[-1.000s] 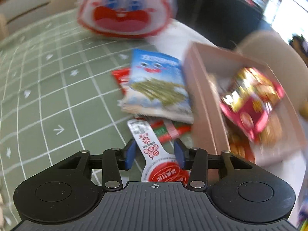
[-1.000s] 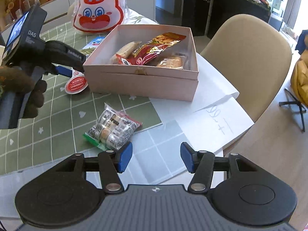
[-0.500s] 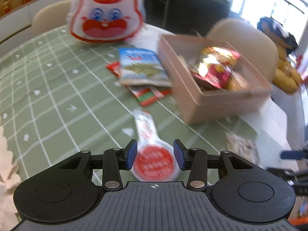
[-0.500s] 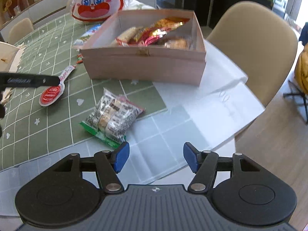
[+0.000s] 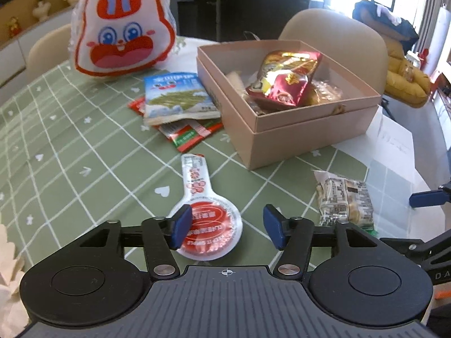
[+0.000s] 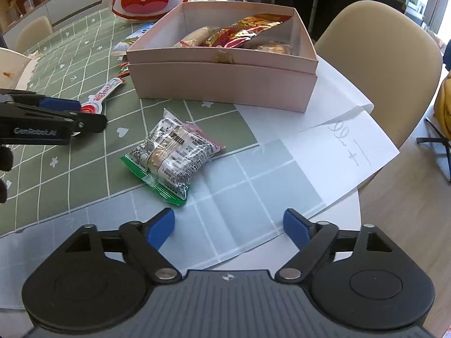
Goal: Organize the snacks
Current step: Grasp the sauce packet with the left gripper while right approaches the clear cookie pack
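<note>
A pink box [image 5: 296,129] with several snack packs inside stands on the green checked cloth; it also shows in the right wrist view [image 6: 225,84]. My left gripper [image 5: 227,229] is open, its left pad over the round end of a spoon-shaped red and white packet [image 5: 205,225] lying on the cloth. A clear pack with black print and green edge [image 6: 172,155] lies in front of the box, also in the left wrist view [image 5: 345,202]. My right gripper [image 6: 228,229] is open and empty, just short of that pack.
A blue and white snack bag [image 5: 177,98] lies on red packets [image 5: 191,135] left of the box. A large rabbit-face bag [image 5: 121,25] stands behind. White paper [image 6: 344,146] hangs over the table's right edge. A beige chair [image 6: 377,64] stands close by.
My left gripper has opened and let go of the spoon-shaped packet, which now lies on the cloth. It also pulled back from the box. My right gripper moved closer to the clear pack.
</note>
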